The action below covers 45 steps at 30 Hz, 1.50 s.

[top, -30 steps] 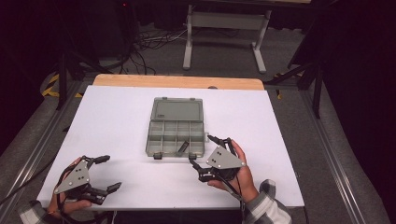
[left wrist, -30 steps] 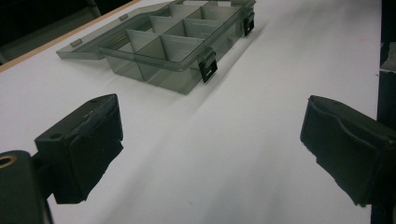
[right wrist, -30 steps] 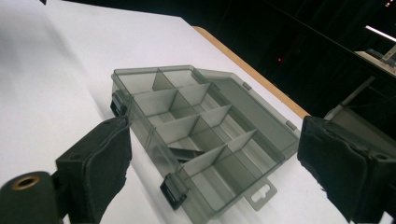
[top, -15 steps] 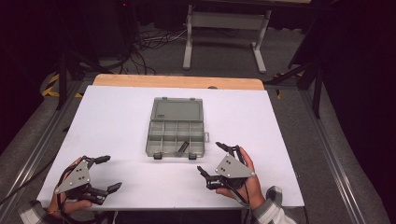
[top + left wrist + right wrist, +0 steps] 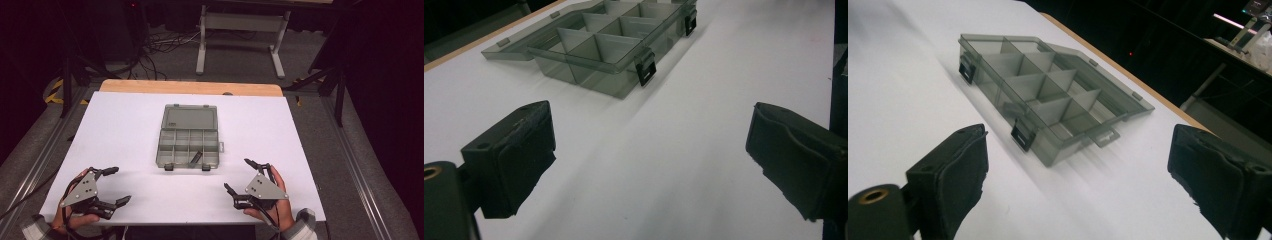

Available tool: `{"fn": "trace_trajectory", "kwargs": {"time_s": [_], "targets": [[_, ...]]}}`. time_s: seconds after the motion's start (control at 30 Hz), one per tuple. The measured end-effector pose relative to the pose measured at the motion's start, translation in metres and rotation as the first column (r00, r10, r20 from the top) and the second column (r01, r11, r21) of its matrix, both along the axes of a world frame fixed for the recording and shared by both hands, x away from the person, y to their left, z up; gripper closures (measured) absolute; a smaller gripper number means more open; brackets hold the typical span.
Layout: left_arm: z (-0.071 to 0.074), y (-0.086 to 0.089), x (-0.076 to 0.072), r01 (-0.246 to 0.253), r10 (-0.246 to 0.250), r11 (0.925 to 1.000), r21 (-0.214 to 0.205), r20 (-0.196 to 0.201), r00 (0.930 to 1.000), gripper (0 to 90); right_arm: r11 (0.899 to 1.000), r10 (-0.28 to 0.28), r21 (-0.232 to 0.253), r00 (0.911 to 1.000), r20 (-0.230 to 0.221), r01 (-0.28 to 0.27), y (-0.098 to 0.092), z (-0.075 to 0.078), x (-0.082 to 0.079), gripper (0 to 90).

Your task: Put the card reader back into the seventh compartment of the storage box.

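High view: compartment box point(image 5: 190, 135) of smoky grey plastic at mid-desk, lid swung fully open and lying flat on the far side. Long axis of tray plus lid running away from the person; latched front edge toward the near side. Two dark latches on that front edge, a small tab on the right end. No brand, label or writing legible anywhere. Tray split into small cells; one short dark item point(image 5: 196, 158) lying slantwise in a front cell, kind not determinable. Other cells apparently empty. Desk point(image 5: 310, 150) covered in white, wooden strip showing at far edge. Left gripper point(image 5: 113, 186) at near-left corner, fingers spread wide, nothing between them. Right gripper point(image 5: 240, 176) at near right, well apart from the box, fingers likewise spread and empty.

Left gripper view: two black fingers point(image 5: 519, 150) standing far apart over bare white surface. Box point(image 5: 594, 47) ahead and to the upper left, one latch hanging open on the facing wall, cells seen here empty.

Right gripper view: fingers point(image 5: 955, 172) parted widely, holding nothing. Box point(image 5: 1048, 95) ahead at a diagonal, lid flat behind, two latches on the facing wall.
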<state>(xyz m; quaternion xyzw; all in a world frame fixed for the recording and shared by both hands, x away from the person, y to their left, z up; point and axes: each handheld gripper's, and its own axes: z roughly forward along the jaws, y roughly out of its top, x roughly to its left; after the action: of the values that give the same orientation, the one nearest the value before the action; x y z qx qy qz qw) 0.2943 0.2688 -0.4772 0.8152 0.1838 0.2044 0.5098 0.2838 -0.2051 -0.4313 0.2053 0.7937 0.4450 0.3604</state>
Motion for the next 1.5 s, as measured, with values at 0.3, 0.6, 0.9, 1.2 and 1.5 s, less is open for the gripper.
{"fn": "trace_trajectory", "kwargs": {"time_s": [0.3, 0.6, 0.9, 1.2, 1.5], "targets": [[-0.001, -0.001, 0.003, -0.003, 0.003, 1.0000, -0.004, -0.006, 1.0000, 6.5, 0.999, -0.053, 0.009, 0.9979, -0.036, 0.054, -0.025, -0.014, -0.004, 9.2], [-0.001, -0.001, 0.004, -0.010, 0.010, 0.9999, -0.001, -0.009, 0.9999, 6.4, 0.996, -0.075, 0.034, 0.9951, -0.065, 0.077, -0.043, -0.022, -0.008, 9.1], [-0.001, -0.001, 0.006, -0.013, 0.013, 0.9999, -0.005, -0.011, 0.9998, 6.3, 0.997, -0.077, 0.025, 0.9947, -0.069, 0.079, -0.042, -0.025, -0.007, 6.7], [0.000, -0.002, 0.003, 0.005, -0.005, 1.0000, 0.003, -0.005, 1.0000, 6.3, 0.996, -0.076, 0.033, 0.9959, -0.049, 0.078, -0.038, -0.021, -0.010, 6.7], [0.000, -0.002, 0.003, 0.001, -0.001, 1.0000, 0.003, -0.004, 1.0000, 6.2, 0.997, -0.072, 0.035, 0.9961, -0.050, 0.074, -0.036, -0.021, -0.010, 6.7]]}}
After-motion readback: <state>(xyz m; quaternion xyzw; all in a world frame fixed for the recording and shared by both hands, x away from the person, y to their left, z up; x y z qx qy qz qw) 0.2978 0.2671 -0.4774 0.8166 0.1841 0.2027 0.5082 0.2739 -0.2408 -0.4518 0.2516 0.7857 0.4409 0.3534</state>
